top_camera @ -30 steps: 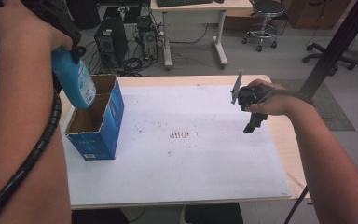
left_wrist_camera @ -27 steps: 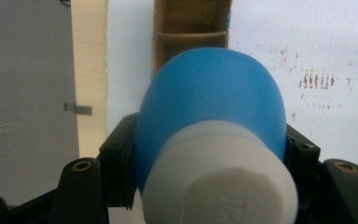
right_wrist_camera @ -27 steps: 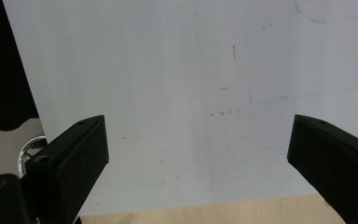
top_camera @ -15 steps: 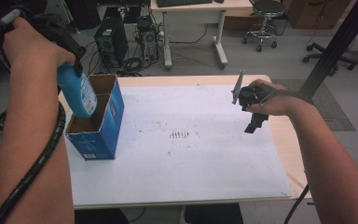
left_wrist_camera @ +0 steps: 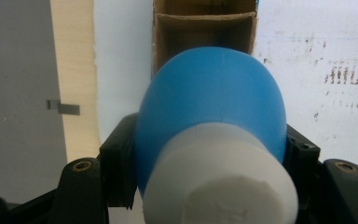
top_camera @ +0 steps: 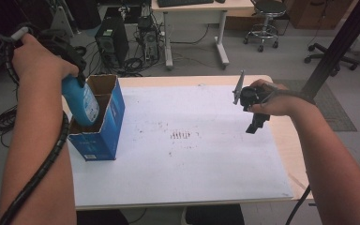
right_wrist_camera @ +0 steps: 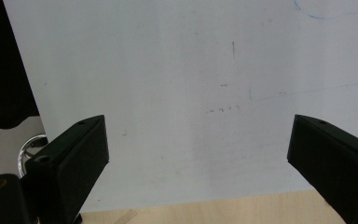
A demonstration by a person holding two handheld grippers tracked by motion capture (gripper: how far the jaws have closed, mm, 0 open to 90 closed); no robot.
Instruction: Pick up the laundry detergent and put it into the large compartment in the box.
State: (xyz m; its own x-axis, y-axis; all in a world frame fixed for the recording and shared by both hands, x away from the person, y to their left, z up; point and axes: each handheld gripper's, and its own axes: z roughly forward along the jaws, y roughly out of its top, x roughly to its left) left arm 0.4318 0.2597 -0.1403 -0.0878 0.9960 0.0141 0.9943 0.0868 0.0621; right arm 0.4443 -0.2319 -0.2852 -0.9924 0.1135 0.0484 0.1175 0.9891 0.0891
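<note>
Nearest, along the near edge of the worktop (top_camera: 183, 187): bare white sheet, both forearms coming in over it. Toward the left edge, an open blue cardboard box (top_camera: 104, 123) standing upright, brown inside, divided by a cardboard partition as seen in the left gripper view. Above its opening, a blue bottle with a white cap (top_camera: 80, 101), tilted, base dipping into the box mouth, cap end up toward the hand. Left gripper (top_camera: 63, 56) clenched on that bottle, black jaws pressing both sides of the blue body just below the cap (left_wrist_camera: 216, 186). At mid-sheet, a patch of small dark marks (top_camera: 182, 136). Toward the right edge, right gripper (top_camera: 253, 123) held above the sheet, pointing down, jaws released and standing wide apart with nothing between them, white sheet and a strip of pale wooden edge (right_wrist_camera: 223, 207) showing below. Beyond the far edge, a desk (top_camera: 192, 9), computer towers (top_camera: 113, 40) on the floor among cables, office stools (top_camera: 262, 23).
</note>
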